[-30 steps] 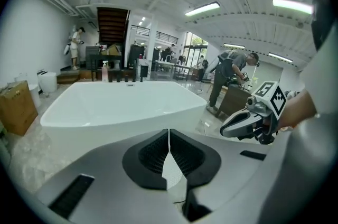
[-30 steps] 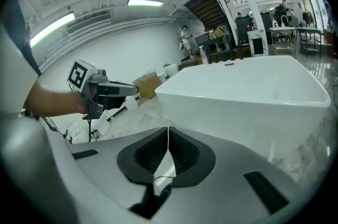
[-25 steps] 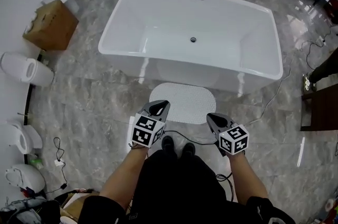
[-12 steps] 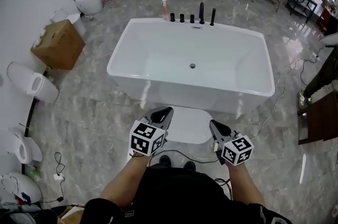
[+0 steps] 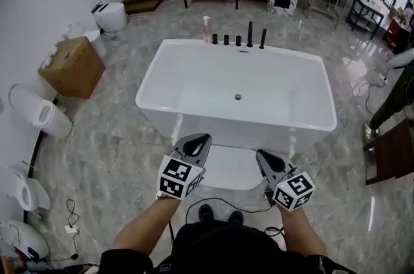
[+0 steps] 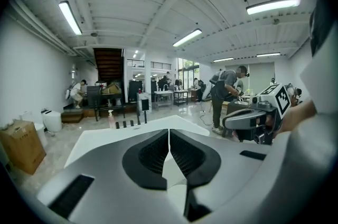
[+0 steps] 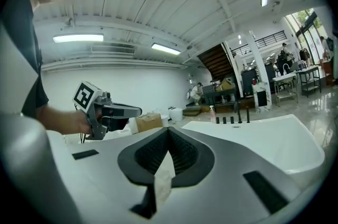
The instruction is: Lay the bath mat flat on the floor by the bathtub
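Left gripper (image 5: 197, 141) and right gripper (image 5: 264, 157), ribbed black pads pressed together on nothing, above pale oval dimpled bath mat (image 5: 230, 167), flat on glossy grey marbled floor (image 5: 110, 137), just beside near wall of smooth white rectangular bathtub (image 5: 220, 126)

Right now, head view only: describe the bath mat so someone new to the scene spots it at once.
Start at the large white rectangular bathtub in the middle of the grey marbled floor. Just in front of its near long side, ahead of the person's black shoes, lies the white rounded-corner bath mat. It is the only flat, pale patch on that grey floor.
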